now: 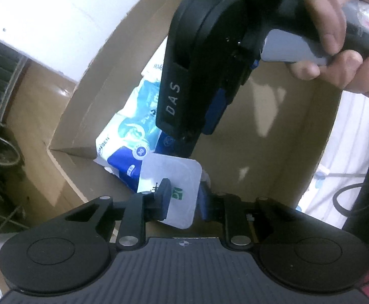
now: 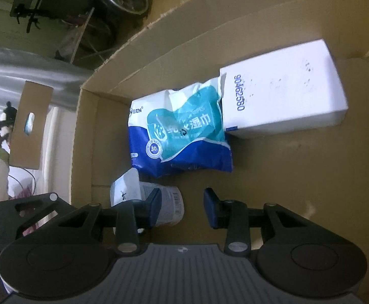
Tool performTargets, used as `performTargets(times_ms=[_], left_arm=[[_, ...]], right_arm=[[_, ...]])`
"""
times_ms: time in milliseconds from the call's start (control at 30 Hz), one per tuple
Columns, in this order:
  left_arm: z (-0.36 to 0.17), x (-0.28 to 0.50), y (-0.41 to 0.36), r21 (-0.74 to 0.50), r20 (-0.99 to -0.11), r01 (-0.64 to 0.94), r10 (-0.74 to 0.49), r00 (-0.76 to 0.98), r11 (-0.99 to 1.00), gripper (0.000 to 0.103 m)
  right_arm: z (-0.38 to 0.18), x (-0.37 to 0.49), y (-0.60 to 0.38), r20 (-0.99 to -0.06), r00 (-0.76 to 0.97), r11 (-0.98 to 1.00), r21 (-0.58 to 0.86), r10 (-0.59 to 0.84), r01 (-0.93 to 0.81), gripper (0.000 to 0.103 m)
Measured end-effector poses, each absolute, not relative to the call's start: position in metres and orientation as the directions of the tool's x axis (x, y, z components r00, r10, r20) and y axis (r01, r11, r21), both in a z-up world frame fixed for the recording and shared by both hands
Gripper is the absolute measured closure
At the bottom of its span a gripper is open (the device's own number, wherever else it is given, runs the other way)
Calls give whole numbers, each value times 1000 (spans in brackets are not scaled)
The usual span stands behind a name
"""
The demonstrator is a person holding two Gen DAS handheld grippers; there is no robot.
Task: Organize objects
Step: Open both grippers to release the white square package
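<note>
Cardboard box (image 2: 273,202) holds wipes pack (image 2: 179,136) beside white carton (image 2: 283,96); left gripper (image 1: 181,197) fingers clamp yogurt cup (image 1: 176,177) (lid showing); right gripper (image 2: 181,206) fingers apart, empty.

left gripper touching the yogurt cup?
Touching. Left wrist view: the left gripper has its fingers pressed against both sides of the yogurt cup.

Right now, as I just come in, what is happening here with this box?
A person works with two handheld grippers over an open cardboard box. The left gripper is shut on a small foil-lidded cup, low inside the box. The right gripper is open, with nothing between its jaws. A blue wet-wipes pack and a white carton already lie inside, side by side.
</note>
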State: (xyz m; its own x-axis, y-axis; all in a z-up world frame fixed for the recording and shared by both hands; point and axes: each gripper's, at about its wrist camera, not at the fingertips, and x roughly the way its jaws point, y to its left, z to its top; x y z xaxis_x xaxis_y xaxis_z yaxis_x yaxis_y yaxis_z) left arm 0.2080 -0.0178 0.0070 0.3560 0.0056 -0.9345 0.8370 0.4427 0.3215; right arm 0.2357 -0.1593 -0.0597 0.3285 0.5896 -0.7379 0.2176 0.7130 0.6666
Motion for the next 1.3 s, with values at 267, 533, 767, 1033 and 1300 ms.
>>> performTargets(times_ms=[267, 533, 767, 1033, 1300], left_arm=[[5, 212, -29, 314, -949, 881, 148, 278, 355, 80], [5, 218, -34, 315, -944, 857, 228, 239, 407, 63], [-4, 207, -39, 435, -896, 838, 256, 364, 330, 66], [-3, 211, -37, 457, -888, 803, 251, 386, 383, 63], [3, 204, -35, 442, -897, 781, 218, 384, 441, 63]], right_arm=[[-56, 247, -148, -757, 278, 735, 647, 591, 202, 63], [-60, 243, -143, -784, 263, 758, 615, 562, 215, 63], [-56, 242, -143, -800, 268, 786, 590, 538, 185, 63], [-55, 240, -149, -798, 280, 782, 592, 534, 193, 63], [-51, 237, -150, -804, 286, 798, 578, 521, 172, 63]])
